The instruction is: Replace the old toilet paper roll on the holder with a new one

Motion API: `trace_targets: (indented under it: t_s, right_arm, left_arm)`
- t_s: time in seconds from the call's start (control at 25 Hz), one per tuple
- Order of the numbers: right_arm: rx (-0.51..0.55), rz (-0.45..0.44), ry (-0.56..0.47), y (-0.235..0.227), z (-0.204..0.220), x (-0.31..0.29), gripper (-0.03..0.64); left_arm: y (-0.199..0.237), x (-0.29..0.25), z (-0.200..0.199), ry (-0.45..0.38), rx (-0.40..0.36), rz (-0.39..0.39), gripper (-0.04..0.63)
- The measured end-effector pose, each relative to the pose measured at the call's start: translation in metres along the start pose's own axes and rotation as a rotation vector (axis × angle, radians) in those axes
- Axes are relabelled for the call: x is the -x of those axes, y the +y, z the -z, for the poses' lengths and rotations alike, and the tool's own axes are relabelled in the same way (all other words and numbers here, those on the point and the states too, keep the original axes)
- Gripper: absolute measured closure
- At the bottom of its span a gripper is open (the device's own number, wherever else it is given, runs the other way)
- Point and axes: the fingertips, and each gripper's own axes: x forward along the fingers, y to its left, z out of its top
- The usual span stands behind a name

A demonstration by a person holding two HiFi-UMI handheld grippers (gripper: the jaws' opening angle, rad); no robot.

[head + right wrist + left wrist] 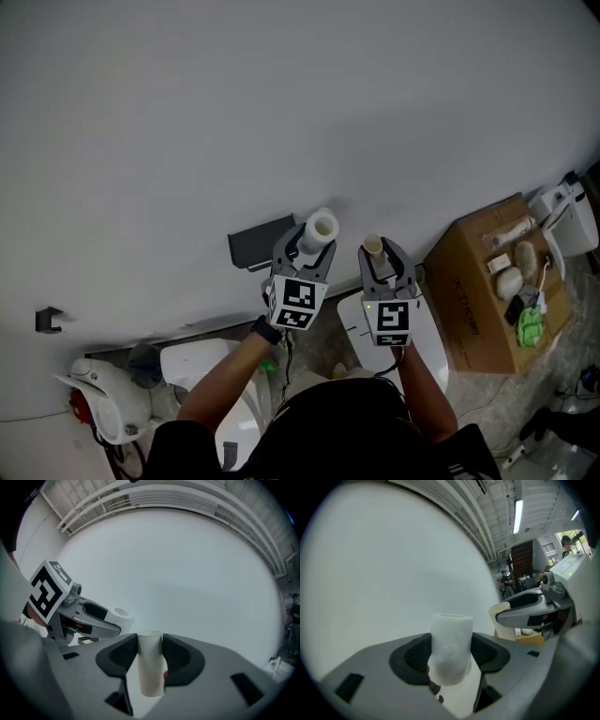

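While both tools are up near the white wall, each one is gripping a tube-shaped item.

Left tool: pads clamped on the new toilet paper roll. The roll is white with a soft, slightly fuzzy surface, fairly slim, and stands upright between the pads. It sticks out well above them. In the head view its top end shows a round hollow centre.

Right tool: pads closed on the old cardboard core. It's bare, smooth, pale cream and thin-walled, with an open top rim. It is narrower than the new roll and also upright, with its lower end hanging below the pads.

The two tools sit side by side, close but apart. Each shows up in the other's view with its item poking out.

The dark grey holder is mounted on the wall. In the head view the new roll is just beside its right end and not mounted on it; can't tell if they touch. The core is further right, clear of the holder.

A cardboard box with small items on top stands on the floor to the right.
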Motion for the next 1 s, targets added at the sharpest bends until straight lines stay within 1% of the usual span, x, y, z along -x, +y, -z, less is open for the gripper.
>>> trace_targets:
  t_s: [0.08, 0.2, 0.36, 0.48, 0.56, 0.6, 0.64, 0.76, 0.8, 0.84, 0.92, 0.96, 1.0]
  right_arm:
    - [-0.010, 0.013, -0.001, -0.004, 0.002, 0.003, 0.453]
    - [-0.031, 0.024, 0.001, -0.005, 0.005, 0.003, 0.453]
    - [-0.032, 0.036, 0.000, -0.009, 0.002, 0.001, 0.453]
    - [-0.048, 0.033, -0.011, -0.005, 0.000, -0.004, 0.453]
    - [-0.054, 0.026, -0.010, -0.004, 0.000, -0.006, 0.453]
    - [-0.053, 0.025, -0.007, -0.004, 0.001, -0.007, 0.453]
    - [-0.053, 0.024, -0.002, -0.005, 0.003, -0.007, 0.453]
    - [-0.056, 0.024, 0.011, -0.006, 0.010, -0.008, 0.453]
    - [-0.057, 0.025, 0.015, -0.007, 0.011, -0.009, 0.451]
    - [-0.059, 0.025, 0.017, -0.008, 0.012, -0.010, 0.451]
    - [-0.063, 0.024, 0.018, -0.009, 0.013, -0.012, 0.453]
    - [-0.064, 0.021, 0.017, -0.008, 0.013, -0.013, 0.453]
    - [-0.064, 0.018, 0.017, -0.007, 0.013, -0.014, 0.451]
  left_arm:
    - [-0.007, -0.005, 0.003, 0.005, -0.013, 0.021, 0.328]
    - [-0.013, -0.009, 0.013, 0.035, -0.017, 0.051, 0.328]
    - [-0.025, -0.017, 0.025, 0.059, -0.069, 0.076, 0.328]
    - [-0.027, -0.018, 0.037, 0.083, -0.086, 0.083, 0.328]
    - [-0.029, -0.021, 0.048, 0.099, -0.113, 0.074, 0.328]
    - [-0.030, -0.022, 0.054, 0.110, -0.144, 0.064, 0.328]
    - [-0.032, -0.024, 0.061, 0.123, -0.196, 0.049, 0.328]
    - [-0.037, -0.024, 0.081, 0.166, -0.400, 0.012, 0.328]
    - [-0.038, -0.024, 0.086, 0.177, -0.444, 0.010, 0.328]
    - [-0.040, -0.025, 0.090, 0.187, -0.470, 0.008, 0.328]
    - [-0.041, -0.025, 0.096, 0.214, -0.497, 0.001, 0.328]
    - [-0.041, -0.026, 0.099, 0.229, -0.521, -0.007, 0.328]
    - [-0.041, -0.026, 0.102, 0.243, -0.563, -0.021, 0.328]
